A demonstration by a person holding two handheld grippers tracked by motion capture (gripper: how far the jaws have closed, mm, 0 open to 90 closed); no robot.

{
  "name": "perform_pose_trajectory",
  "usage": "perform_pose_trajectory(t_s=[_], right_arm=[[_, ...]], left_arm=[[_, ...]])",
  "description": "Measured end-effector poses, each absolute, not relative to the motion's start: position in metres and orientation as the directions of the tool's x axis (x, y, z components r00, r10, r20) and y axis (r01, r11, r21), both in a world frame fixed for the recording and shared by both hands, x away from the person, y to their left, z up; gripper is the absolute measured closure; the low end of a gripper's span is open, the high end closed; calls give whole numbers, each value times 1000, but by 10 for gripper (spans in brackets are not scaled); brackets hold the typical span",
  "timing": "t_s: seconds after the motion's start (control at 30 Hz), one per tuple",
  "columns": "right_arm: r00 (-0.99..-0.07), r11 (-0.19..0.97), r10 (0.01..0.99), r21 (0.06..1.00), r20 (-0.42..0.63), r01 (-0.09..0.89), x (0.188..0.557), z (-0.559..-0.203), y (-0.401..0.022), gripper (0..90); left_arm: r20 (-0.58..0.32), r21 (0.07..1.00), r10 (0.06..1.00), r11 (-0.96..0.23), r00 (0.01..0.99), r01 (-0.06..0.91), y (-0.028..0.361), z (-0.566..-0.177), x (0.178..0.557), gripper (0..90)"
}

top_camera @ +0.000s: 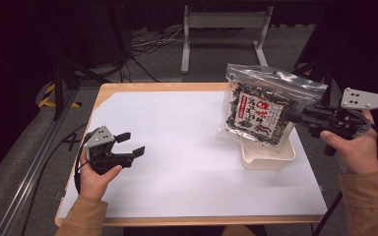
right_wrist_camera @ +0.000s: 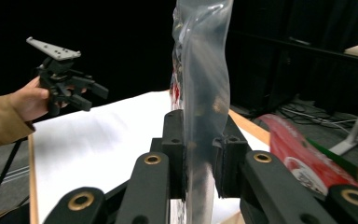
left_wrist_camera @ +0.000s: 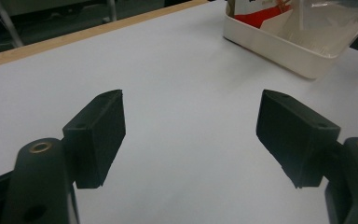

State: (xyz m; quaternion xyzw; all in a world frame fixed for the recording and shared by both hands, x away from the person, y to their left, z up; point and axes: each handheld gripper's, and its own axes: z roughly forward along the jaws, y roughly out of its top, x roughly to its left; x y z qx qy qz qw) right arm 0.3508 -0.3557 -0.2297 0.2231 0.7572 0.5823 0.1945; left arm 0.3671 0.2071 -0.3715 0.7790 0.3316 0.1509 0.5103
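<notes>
Holding: the right gripper has its fingers clamped on the edge of a clear zip bag of dark dried contents with a red-and-white label.
Bag position: raised off the bench, hanging tilted above the white tray; in the high view its lower edge overlaps the tray's far rim, and contact between them cannot be judged.
Bag in right gripper view: the clear plastic stands upright between the two black pads, pinched flat at the grip point.
Tray position: on the white sheet at the right side of the bench, near the right hand.
Left gripper: held low over the left part of the bench, well apart from bag and tray, pointing toward them.
Left fingers: spread wide, nothing between them; bare white sheet shows through the gap.
Left hand: wrapped around the gripper's handle, tan sleeve at the bench's near edge.
Bench surface: pale wood border, white sheet covering most of the top.
</notes>
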Motion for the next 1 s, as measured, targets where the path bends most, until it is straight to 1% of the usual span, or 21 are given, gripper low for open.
perform_pose_trajectory(t_s=[0.13,0.37,0.63,1.0], right_arm=[[-792,212,609,971,-43,110,349,-229,-365,772],[-756,196,653,973,-35,124,348,-229,-373,772],[-695,190,718,970,-34,149,348,-233,-380,772],[-666,198,745,965,-37,169,352,-246,-382,772]], left_arm=[[-106,894,674,-257,731,367,208,-374,368,240],[-110,892,677,-256,727,373,209,-375,369,238],[-107,890,677,-261,729,373,211,-376,369,238],[-115,889,677,-257,727,379,211,-377,369,238]])
